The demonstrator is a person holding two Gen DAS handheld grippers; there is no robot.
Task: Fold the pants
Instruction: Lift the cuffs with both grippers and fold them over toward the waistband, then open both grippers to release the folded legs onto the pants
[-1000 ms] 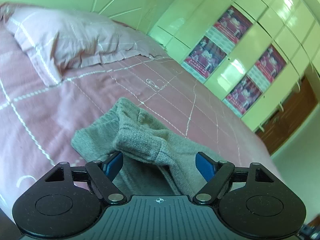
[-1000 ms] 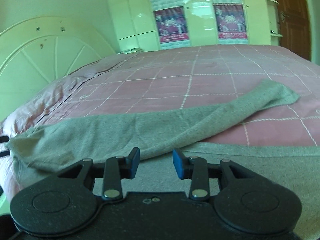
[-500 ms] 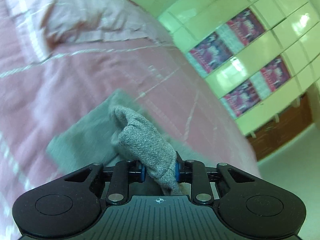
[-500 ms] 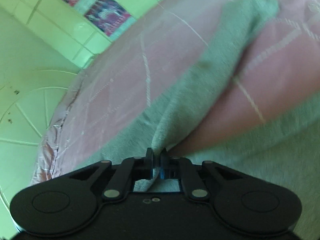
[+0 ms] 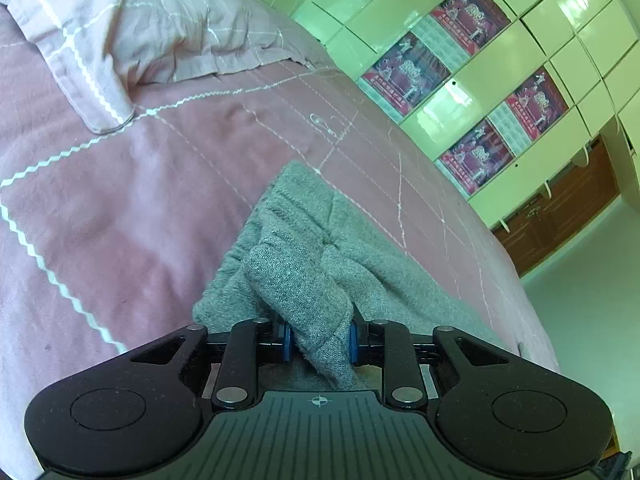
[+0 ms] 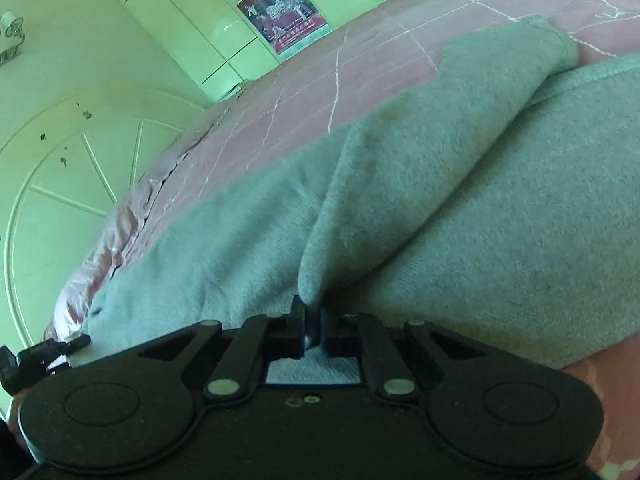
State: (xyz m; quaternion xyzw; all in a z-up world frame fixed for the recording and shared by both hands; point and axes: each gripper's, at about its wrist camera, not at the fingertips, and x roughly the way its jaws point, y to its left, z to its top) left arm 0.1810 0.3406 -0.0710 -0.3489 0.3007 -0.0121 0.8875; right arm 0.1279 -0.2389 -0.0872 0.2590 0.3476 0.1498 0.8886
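Note:
Grey knit pants [image 5: 304, 256] lie on a pink bed [image 5: 120, 208]. My left gripper [image 5: 319, 340] is shut on a thick bunched fold of the pants, the waistband end, which bulges up between the blue pads. In the right wrist view my right gripper [image 6: 313, 326] is shut on a thin edge of the pants [image 6: 420, 184]; one leg is draped over the other and reaches to the far right. The cloth under both grippers is hidden.
A pink pillow [image 5: 132, 28] lies at the head of the bed, top left. A pale headboard [image 6: 68, 184] stands left. White wardrobe doors with red posters [image 5: 472, 80] line the far side. The bed edge and the floor [image 5: 592, 288] are at right.
Both grippers were open a second ago and have shut on the pants. One leg has been lifted and pulled over the other leg. Both views have tilted.

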